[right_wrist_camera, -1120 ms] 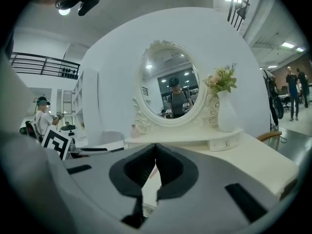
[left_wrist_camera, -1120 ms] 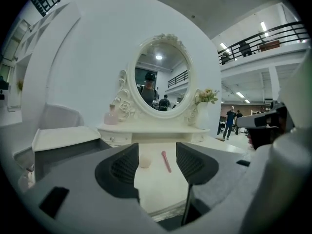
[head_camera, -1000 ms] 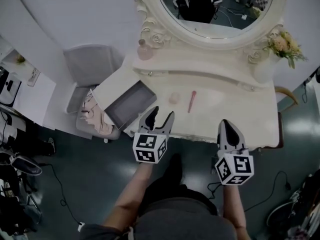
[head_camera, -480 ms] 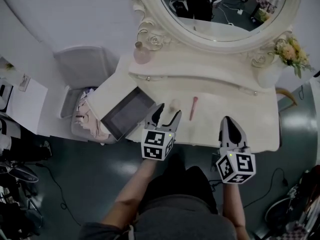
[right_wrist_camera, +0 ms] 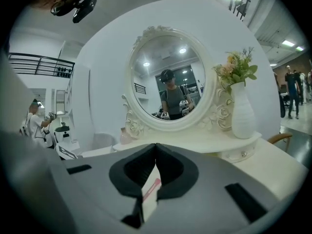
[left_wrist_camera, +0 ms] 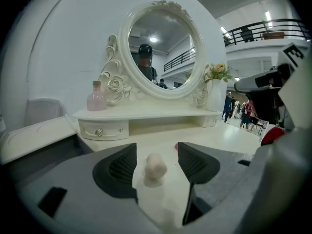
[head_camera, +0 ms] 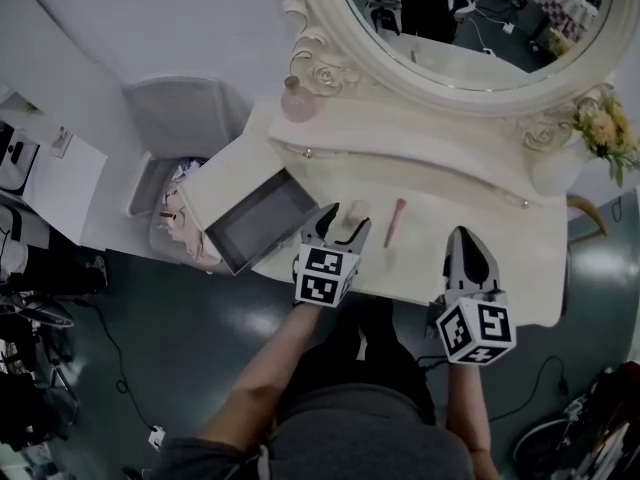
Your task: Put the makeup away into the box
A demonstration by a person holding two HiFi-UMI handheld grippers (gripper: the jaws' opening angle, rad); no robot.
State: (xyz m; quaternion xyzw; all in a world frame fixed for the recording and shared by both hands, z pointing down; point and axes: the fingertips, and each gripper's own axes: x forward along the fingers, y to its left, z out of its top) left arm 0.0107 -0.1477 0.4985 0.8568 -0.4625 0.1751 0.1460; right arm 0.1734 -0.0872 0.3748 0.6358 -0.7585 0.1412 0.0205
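Our left gripper (left_wrist_camera: 156,153) had just been opening its jaws, which stood wide and gripped nothing, with the upright beige makeup sponge (left_wrist_camera: 155,169) untouched between them. We judged we should ease forward and close gently on its soft body. The open grey box (head_camera: 262,220) lay just left, its inside hard to make out.

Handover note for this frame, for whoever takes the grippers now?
Left gripper: open, jaws have just been opening; the beige egg-shaped makeup sponge stands between them on the white dressing table, untouched.
Right gripper: shut, empty.
Slim pink makeup stick lies on the table beside the sponge; open grey box at the table's left end.
Done: nothing boxed.
To do: sponge and stick into the box.
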